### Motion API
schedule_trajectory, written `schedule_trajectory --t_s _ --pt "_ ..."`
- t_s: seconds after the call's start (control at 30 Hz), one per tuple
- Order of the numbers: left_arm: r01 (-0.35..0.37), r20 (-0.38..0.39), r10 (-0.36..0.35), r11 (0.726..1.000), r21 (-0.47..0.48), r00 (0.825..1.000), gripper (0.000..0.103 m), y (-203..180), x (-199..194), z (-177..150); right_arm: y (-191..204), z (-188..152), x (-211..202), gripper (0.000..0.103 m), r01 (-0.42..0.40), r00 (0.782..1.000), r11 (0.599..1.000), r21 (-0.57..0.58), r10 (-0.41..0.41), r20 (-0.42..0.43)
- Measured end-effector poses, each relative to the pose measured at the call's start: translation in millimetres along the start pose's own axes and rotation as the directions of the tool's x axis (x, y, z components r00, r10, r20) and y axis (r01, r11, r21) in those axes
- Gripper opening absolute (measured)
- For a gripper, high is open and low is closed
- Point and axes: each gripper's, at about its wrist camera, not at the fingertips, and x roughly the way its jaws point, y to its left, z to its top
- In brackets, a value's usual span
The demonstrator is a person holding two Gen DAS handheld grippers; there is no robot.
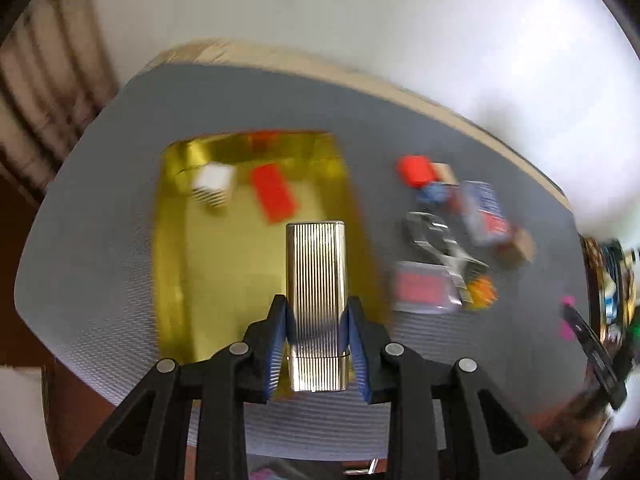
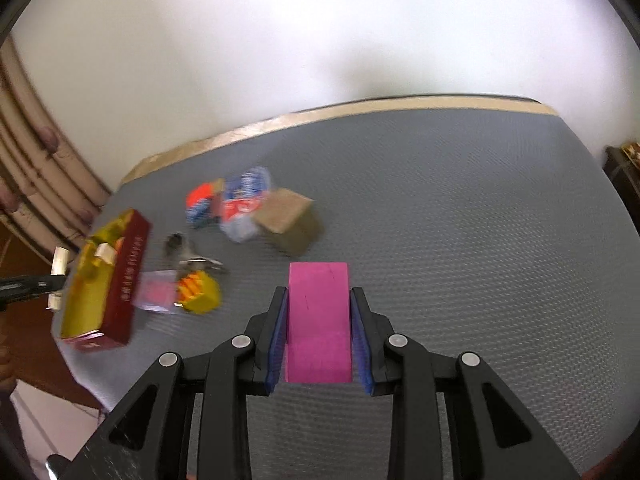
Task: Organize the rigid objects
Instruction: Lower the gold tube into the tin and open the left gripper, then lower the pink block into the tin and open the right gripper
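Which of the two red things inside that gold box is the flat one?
The red rectangular tile lying on the gold box's floor beside the white block; the other red piece sits against the far wall.

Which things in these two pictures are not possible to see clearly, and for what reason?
- Left wrist view: loose pile right of the gold box is motion-blurred; items are unidentifiable.
- Left wrist view: the ribbed metal case's lower end is cut off by the left gripper.
- Right wrist view: writing on the box's red side is unreadable, blurred.
- Right wrist view: the pink block's sides are covered by the right gripper.

2 wrist fisheyes, angled down, close, sharing gold box [image 1: 256, 240] [image 2: 96, 280]
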Motion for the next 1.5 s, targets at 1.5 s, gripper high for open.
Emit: schedule_trajectory --t_s 1.5 --pt "-0.15 0.434 0.232 0.965 -0.215 0.87 0.054 115.4 -68.0 -115.0 349.1 37.5 193.5 0.03 -0.263 0.929 0.898 -0.353 0.137 -0.343"
